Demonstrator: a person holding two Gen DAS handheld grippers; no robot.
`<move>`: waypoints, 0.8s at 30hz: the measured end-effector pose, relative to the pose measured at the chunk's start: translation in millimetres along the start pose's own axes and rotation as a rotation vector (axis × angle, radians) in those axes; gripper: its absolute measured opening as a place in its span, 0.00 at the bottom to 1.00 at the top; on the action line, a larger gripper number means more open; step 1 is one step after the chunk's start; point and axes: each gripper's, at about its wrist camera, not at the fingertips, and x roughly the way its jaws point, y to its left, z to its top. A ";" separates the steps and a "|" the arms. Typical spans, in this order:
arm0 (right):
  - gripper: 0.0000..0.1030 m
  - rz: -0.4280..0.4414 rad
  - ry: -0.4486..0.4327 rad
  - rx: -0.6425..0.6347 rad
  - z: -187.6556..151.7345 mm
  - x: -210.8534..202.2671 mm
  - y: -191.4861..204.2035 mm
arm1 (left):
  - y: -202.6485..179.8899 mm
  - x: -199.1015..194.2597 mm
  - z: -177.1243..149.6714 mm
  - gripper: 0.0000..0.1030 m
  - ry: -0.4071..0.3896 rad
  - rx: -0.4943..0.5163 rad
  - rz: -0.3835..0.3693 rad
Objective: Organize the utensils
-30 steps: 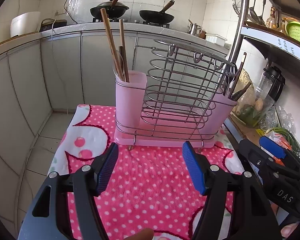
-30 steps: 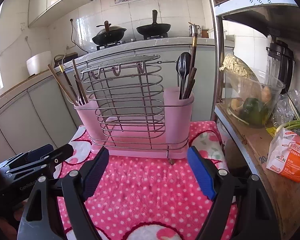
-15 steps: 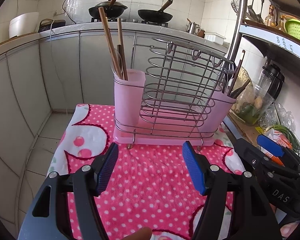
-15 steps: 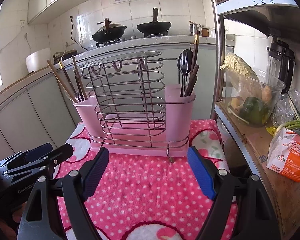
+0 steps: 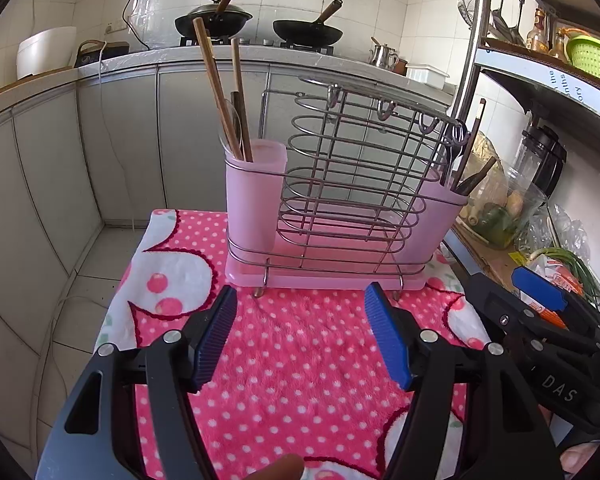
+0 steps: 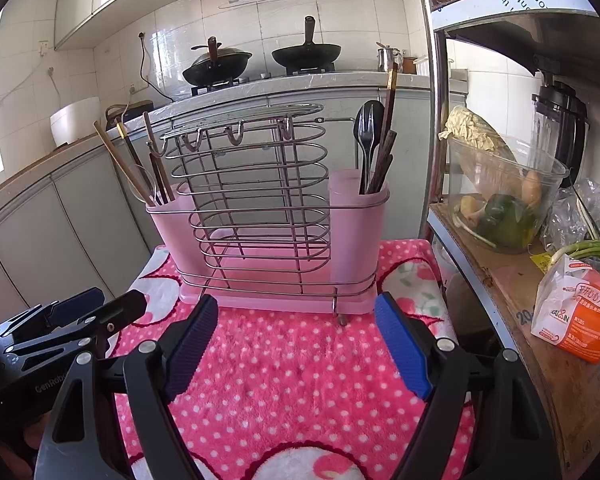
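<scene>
- Both of my tools are released: left hand-held gripper point(image 5: 302, 336), right hand-held gripper point(image 6: 296, 342).
- I count one utensil rack point(image 6: 268, 216) at 12 o'clock, two pink cups, on the polka-dot cloth point(image 6: 292, 376).
- Cloth edge falls away at 9 o'clock.

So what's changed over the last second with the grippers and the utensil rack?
Very little. The left gripper has backed off slightly, its view tilting down a touch. The right gripper barely shifted. Both remain open and empty; the utensil rack and its utensils are untouched.
</scene>
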 end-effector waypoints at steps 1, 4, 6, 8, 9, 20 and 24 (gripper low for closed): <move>0.77 0.000 0.000 -0.002 -0.2 0.0 0.3 | 0.0 -0.4 -0.2 0.65 0.000 0.000 0.000; 0.77 -0.001 0.001 -0.002 -0.5 0.3 0.2 | -0.2 -0.6 -0.2 0.65 -0.001 0.001 0.000; 0.77 -0.001 0.004 -0.003 -1.2 0.6 0.0 | 0.0 -0.7 -0.3 0.65 0.000 0.000 -0.001; 0.77 -0.001 0.007 -0.004 -1.4 0.6 1.2 | -0.4 -0.6 -0.3 0.65 0.001 0.000 0.000; 0.77 -0.001 0.008 -0.004 -1.6 0.7 0.8 | -0.5 -0.8 -0.3 0.65 0.000 0.001 0.000; 0.77 -0.001 0.012 -0.005 -2.4 2.4 1.6 | -1.1 -1.3 -1.0 0.65 0.000 0.004 -0.002; 0.77 0.000 0.012 -0.005 -2.5 2.7 2.1 | -1.2 -1.3 -1.5 0.65 0.002 0.005 -0.005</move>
